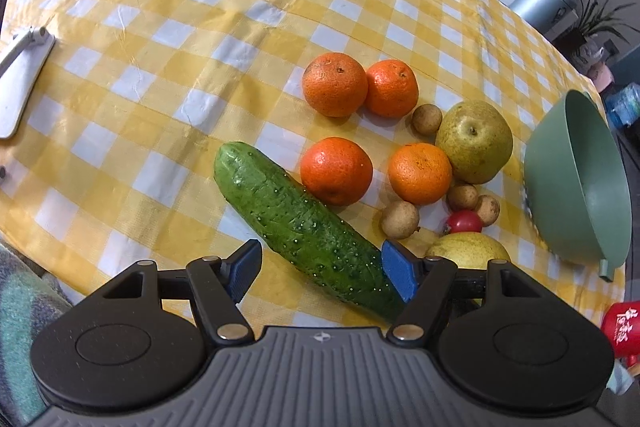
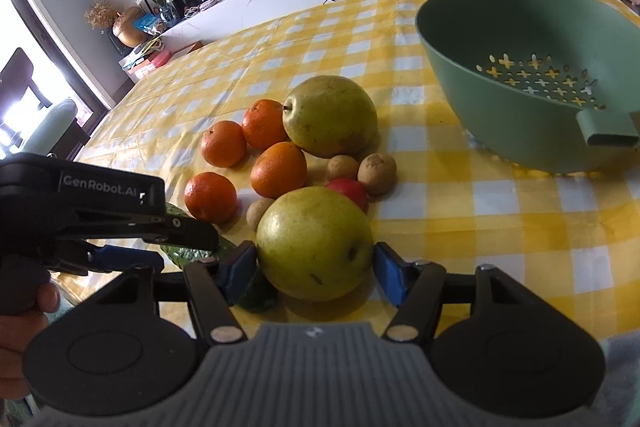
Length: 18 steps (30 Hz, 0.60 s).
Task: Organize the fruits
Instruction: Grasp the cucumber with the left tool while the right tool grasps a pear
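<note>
A green cucumber (image 1: 296, 223) lies on the checked tablecloth, its near end between the open jaws of my left gripper (image 1: 320, 273). Several tangerines (image 1: 335, 85), small brown longans (image 1: 400, 219), a red tomato (image 1: 464, 222) and a pear (image 1: 474, 141) lie beyond it. In the right wrist view, my right gripper (image 2: 314, 271) is open with its blue pads on either side of a large yellow-green pear (image 2: 314, 243), not clearly pressing it. A second pear (image 2: 330, 115) sits behind. The green colander bowl (image 2: 472, 39) stands empty at the right.
The left gripper's body (image 2: 80, 211) and the person's hand show at the left of the right wrist view. A grey flat object (image 1: 20, 83) lies at the table's left edge. A red cup (image 1: 624, 327) is near the right edge. A counter with clutter runs behind the table.
</note>
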{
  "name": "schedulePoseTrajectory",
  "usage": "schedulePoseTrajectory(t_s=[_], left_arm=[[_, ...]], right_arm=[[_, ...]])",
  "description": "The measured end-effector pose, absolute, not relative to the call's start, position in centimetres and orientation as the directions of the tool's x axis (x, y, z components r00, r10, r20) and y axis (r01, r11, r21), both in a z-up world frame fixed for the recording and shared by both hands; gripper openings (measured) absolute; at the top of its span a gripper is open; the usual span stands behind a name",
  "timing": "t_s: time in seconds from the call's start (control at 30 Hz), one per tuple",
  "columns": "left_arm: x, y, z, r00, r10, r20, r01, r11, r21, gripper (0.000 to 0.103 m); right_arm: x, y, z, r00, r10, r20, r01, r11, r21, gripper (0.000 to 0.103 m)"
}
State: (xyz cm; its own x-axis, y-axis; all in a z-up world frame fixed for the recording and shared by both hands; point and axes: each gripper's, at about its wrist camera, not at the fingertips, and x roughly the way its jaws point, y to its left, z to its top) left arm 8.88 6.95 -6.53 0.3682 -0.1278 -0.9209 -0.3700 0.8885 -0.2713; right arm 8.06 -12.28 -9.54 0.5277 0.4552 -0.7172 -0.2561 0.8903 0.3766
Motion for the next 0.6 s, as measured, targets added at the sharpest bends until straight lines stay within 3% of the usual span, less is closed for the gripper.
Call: schedulePoseTrajectory(t_s=[0.47, 0.6], left_arm=[[9.8, 6.4, -7.7, 0.374, -0.071, -0.925, -0.442, 0.863, -0.245, 0.085], [9.6, 6.2, -7.5, 0.382, -0.075, -0.921, -0.418, 0.875, -0.244, 0.075]], right_arm=[[8.0, -13.1, -9.7, 0.546, 0.454, -0.703, -0.21, 0.887, 0.41, 0.064], [8.0, -13.0, -9.7, 0.543, 0.463, -0.701, -0.22, 0.884, 0.413, 0.064]])
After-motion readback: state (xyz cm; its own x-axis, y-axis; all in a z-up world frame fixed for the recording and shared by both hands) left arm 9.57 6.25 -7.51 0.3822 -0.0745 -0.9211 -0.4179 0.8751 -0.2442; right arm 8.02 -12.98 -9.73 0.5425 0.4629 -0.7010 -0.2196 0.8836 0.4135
